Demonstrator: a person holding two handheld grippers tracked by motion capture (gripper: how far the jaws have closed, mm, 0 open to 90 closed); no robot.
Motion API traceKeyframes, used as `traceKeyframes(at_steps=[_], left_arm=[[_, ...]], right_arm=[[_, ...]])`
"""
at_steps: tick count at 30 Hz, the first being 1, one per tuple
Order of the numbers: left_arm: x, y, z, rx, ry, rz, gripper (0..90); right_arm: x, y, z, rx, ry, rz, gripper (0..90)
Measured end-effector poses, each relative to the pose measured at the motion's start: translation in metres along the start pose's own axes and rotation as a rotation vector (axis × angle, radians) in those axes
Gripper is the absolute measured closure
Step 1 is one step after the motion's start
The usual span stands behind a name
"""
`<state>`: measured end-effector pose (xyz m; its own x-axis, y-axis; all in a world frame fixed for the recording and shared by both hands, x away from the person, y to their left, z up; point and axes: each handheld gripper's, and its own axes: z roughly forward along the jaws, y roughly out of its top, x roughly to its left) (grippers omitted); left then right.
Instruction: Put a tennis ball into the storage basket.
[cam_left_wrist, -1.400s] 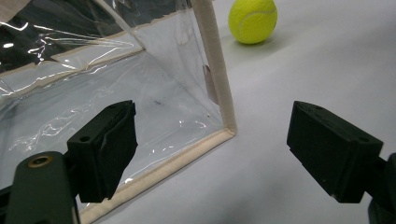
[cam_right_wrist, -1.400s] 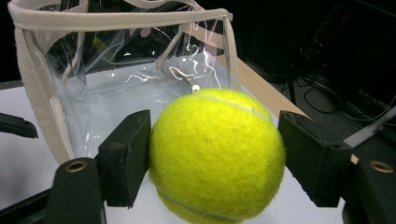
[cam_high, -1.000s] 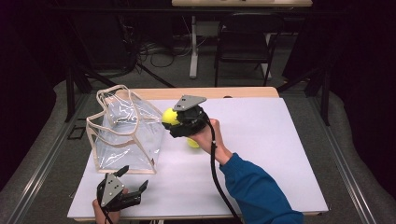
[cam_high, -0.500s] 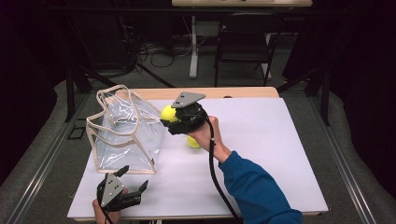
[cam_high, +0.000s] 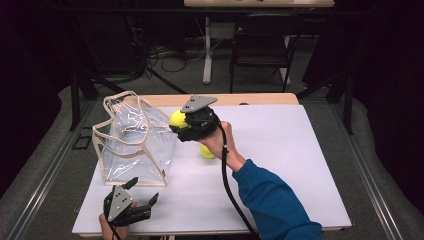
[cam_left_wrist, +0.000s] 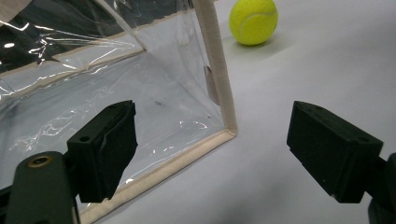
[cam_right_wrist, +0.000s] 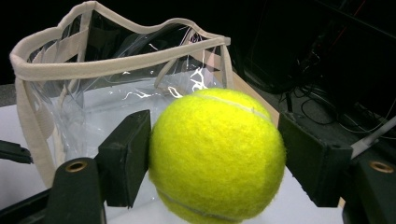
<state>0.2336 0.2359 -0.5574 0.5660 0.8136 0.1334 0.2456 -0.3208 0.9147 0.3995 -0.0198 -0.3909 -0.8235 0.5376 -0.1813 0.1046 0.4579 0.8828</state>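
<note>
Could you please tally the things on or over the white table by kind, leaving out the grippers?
Tennis balls: 2, one held in the right gripper (held ball), one lying on the table (lying ball)
Clear bags with beige trim: 1 (clear bag)
Total: 3

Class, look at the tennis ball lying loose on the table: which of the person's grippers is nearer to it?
Right. The right gripper is just above and behind the loose tennis ball, gripping another ball. The left gripper sits at the table's near edge, beyond the clear bag's corner.
</note>
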Motion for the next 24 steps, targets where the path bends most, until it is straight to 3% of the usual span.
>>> traceKeyframes(at_steps=[24], left_arm=[[0.000,0.000,0.000,0.001,-0.001,0.000,16.2]], right_arm=[[-0.003,0.016,0.003,-0.027,-0.010,-0.003,27.4]])
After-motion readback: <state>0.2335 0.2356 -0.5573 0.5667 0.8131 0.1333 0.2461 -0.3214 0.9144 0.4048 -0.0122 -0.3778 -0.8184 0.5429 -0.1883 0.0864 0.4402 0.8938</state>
